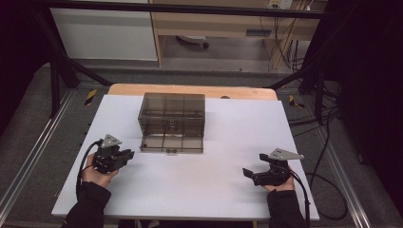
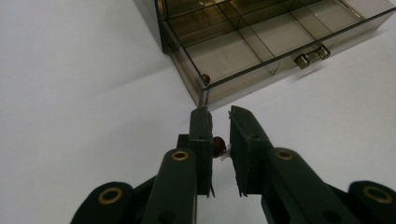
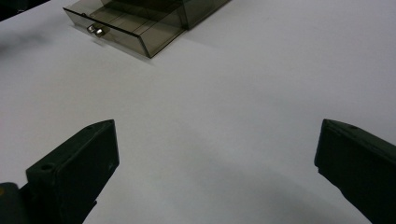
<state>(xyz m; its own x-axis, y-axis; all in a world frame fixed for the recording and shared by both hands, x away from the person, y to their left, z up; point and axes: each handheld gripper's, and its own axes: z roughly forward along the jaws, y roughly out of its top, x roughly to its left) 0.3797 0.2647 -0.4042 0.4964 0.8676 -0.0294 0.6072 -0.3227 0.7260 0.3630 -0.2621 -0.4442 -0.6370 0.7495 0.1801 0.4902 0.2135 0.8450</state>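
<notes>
With a small red bead [image 2: 218, 143] pinched between the nearly shut left gripper [image 2: 219, 122] just short of the open drawer [image 2: 243, 79], carry forward and drop beside the bead [image 2: 205, 79] already inside, right gripper [image 3: 217, 154] wide, idle.

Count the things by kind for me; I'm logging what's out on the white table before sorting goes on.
Smoky clear drawer box: 1
Small dark red beads: 2, one between the left gripper jaws, one in the open drawer
Grippers: 2, with the right gripper
Total: 5

Black tools [image 1: 124, 156], dark sleeves [image 1: 90, 202]
</notes>
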